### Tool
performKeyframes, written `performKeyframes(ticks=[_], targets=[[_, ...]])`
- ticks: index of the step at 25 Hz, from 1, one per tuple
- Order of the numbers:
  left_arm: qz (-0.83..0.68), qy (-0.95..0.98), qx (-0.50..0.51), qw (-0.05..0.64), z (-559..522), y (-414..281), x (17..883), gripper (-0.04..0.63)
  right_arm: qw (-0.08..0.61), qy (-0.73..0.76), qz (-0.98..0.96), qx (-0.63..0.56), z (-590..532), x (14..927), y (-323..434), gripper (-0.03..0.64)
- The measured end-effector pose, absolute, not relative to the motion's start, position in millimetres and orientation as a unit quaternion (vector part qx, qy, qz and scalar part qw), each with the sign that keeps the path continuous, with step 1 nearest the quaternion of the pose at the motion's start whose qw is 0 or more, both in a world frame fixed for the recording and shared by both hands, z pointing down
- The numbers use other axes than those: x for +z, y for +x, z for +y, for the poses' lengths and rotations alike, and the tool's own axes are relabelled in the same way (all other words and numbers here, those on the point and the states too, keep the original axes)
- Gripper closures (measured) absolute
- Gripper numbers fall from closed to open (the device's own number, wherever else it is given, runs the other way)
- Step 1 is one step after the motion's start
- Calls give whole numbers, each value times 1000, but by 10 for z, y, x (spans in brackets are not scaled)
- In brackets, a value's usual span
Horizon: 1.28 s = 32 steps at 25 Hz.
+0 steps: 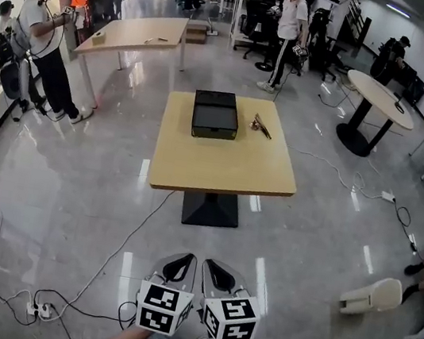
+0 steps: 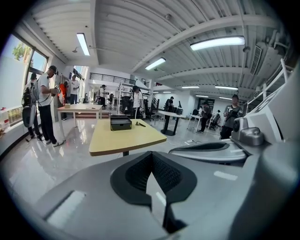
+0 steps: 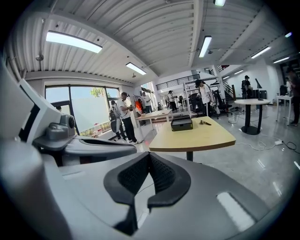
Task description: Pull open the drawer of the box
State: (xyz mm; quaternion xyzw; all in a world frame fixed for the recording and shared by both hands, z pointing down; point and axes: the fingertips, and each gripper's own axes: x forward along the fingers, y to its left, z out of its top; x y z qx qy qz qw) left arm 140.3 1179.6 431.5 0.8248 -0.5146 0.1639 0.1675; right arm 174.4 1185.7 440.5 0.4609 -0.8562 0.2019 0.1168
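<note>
I hold left gripper [image 1: 180,264] and right gripper [image 1: 216,272] low, side by side, jaws closed empty, well short of box [image 1: 216,114].

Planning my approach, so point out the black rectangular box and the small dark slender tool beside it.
Black rectangular box [image 1: 215,111]: head view, its top face.
Small dark slender tool [image 1: 262,126]: head view, its middle.

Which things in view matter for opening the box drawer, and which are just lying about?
For the job: black box on the table; left gripper and right gripper, both shut and empty.
Lying about: small object beside the box; power strip; white object on the floor.
</note>
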Motion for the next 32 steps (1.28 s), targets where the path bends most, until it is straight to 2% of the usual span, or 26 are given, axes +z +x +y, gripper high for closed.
performKeyframes(ticks=[3, 8, 13, 20, 23, 26, 32], targets=[[-508, 829, 165, 168, 11045, 601, 4332, 583, 121, 465, -853, 202, 11109, 4432, 944, 611], [-499, 833, 162, 174, 10146, -1350, 4192, 583, 130, 468, -852, 196, 10191, 4251, -1037, 611], [-496, 837, 155, 172, 9176, -2527, 4064, 583, 137, 471, -851, 188, 9213, 4140, -2221, 611], [-496, 838, 147, 172, 8421, -4019, 3894, 583, 145, 468, -852, 183, 8481, 3985, -3723, 611], [-494, 838, 152, 176, 8268, -4056, 4002, 583, 145, 469, -851, 187, 8317, 4083, -3765, 611], [-496, 835, 157, 178, 7971, -3789, 4171, 583, 143, 467, -852, 186, 8009, 4237, -3487, 611], [-509, 827, 158, 181, 6813, -2536, 4210, 583, 141, 456, -859, 184, 6850, 4260, -2223, 611]])
